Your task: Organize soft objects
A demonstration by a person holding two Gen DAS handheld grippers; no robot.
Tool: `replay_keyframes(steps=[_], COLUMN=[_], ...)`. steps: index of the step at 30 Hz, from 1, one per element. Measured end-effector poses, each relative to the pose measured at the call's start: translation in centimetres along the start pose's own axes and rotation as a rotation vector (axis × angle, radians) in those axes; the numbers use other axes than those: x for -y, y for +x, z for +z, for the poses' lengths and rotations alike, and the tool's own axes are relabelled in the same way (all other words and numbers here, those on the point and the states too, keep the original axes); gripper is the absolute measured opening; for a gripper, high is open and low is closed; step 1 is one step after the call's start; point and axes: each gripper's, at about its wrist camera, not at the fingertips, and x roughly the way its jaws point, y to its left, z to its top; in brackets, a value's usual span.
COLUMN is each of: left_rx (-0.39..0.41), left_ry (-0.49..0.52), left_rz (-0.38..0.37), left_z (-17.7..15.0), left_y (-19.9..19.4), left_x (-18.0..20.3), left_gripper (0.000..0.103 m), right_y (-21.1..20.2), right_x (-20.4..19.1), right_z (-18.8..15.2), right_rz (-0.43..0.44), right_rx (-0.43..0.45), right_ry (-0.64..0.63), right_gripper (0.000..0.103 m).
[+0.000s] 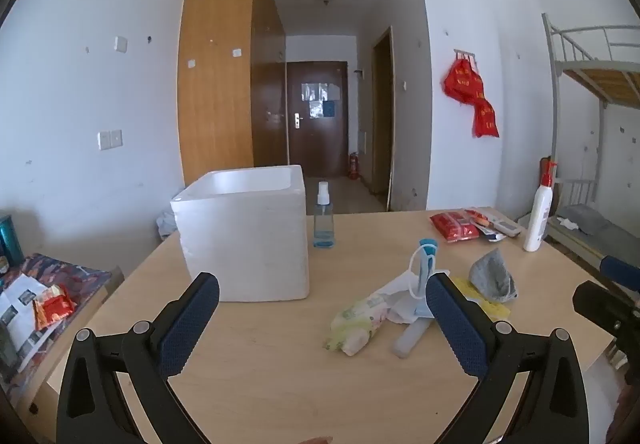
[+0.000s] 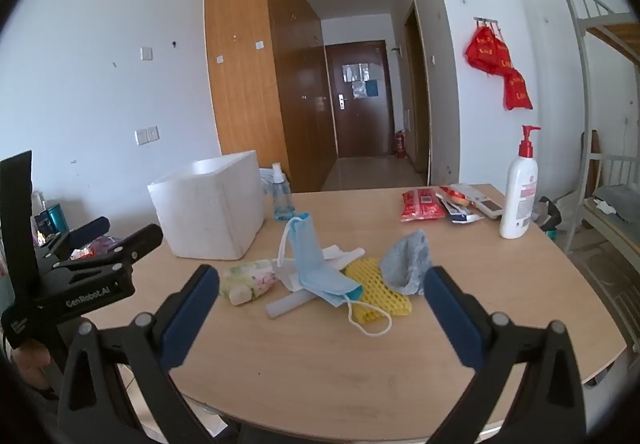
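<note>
Soft objects lie heaped near the middle of a pale wooden table (image 2: 500,284), apparently gathered there within reach of both claws and waiting to be sorted. Largest on the table is a white foam box (image 2: 212,212), open at the top and set at the far left, likely the bin meant to receive the pile. A white pump bottle (image 2: 518,192) stands upright at the far right edge, and a clear spray bottle (image 2: 282,196) stands just beside the box; both are hard goods kept well apart from the heap. Red snack packets (image 2: 422,206) rest flat along the far edge. In the heap, a blue face mask (image 2: 316,264) is draped over a white stick and a yellow foam net (image 2: 378,290), with a grey sock (image 2: 408,260) slumped against the net and a green tissue pack (image 2: 248,280) at the left. The right claw (image 2: 322,286) is spread wide and empty, lined up on the heap; the left claw (image 1: 322,298) is likewise spread and empty, hovering nearer the box.
</note>
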Motion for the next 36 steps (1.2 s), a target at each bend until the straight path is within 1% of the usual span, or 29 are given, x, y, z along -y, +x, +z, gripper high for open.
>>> replay_keyframes(steps=[2, 6, 8, 12, 14, 15, 19, 36], left_rx=[0.023, 0.022, 0.023, 0.024, 0.026, 0.032, 0.029, 0.034], left_ry=[-0.032, -0.011, -0.006, -0.017, -0.015, -0.014, -0.016, -0.013], left_rz=[-0.014, -0.013, -0.02, -0.019, -0.017, -0.01, -0.023, -0.018], left_z=[-0.04, -0.24, -0.01, 0.73, 0.51, 0.07, 0.07, 0.15], left_y=[-0.04, -0.04, 0.21, -0.03, -0.33, -0.4, -0.34, -0.65], left_x=[-0.08, -0.01, 0.05, -0.05, -0.38, 0.07, -0.05, -0.18], left_gripper=[0.103, 0.103, 0.103, 0.103, 0.103, 0.103, 0.103, 0.103], right_y=[-0.07, -0.07, -0.39, -0.28, -0.48, -0.48, -0.47, -0.71], right_x=[-0.03, 0.05, 0.11, 0.11, 0.15, 0.12, 0.07, -0.1], right_z=[0.02, 0.03, -0.04, 0.28, 0.4, 0.38, 0.4, 0.51], right_rz=[0.0, 0.005, 0.006, 0.01, 0.009, 0.01, 0.008, 0.0], right_rx=[-0.001, 0.003, 0.019, 0.02, 0.023, 0.023, 0.023, 0.028], right_ry=[0.003, 0.007, 0.009, 0.01, 0.01, 0.008, 0.008, 0.002], right_gripper=[0.103, 0.103, 0.103, 0.103, 0.103, 0.103, 0.103, 0.103])
